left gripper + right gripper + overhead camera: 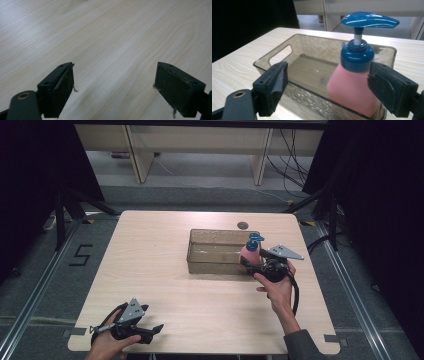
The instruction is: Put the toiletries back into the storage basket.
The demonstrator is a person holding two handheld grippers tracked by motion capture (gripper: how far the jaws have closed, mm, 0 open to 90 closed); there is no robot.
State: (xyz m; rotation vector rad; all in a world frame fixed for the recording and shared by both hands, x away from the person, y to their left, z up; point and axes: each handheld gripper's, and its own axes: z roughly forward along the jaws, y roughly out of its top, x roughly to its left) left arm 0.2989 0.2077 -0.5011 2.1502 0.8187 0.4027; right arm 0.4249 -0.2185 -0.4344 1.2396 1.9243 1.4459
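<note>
Pink soap bottle upright in clear bin, right hand-held gripper jaws apart beside it, left hand-held gripper jaws apart over bare surface

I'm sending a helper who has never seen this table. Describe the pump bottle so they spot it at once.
On the wooden table sits a clear brownish bin, right of centre. The bottle stands inside its right end, between the open right gripper jaws. It is pink with a blue pump top, the only colourful thing there.
</note>
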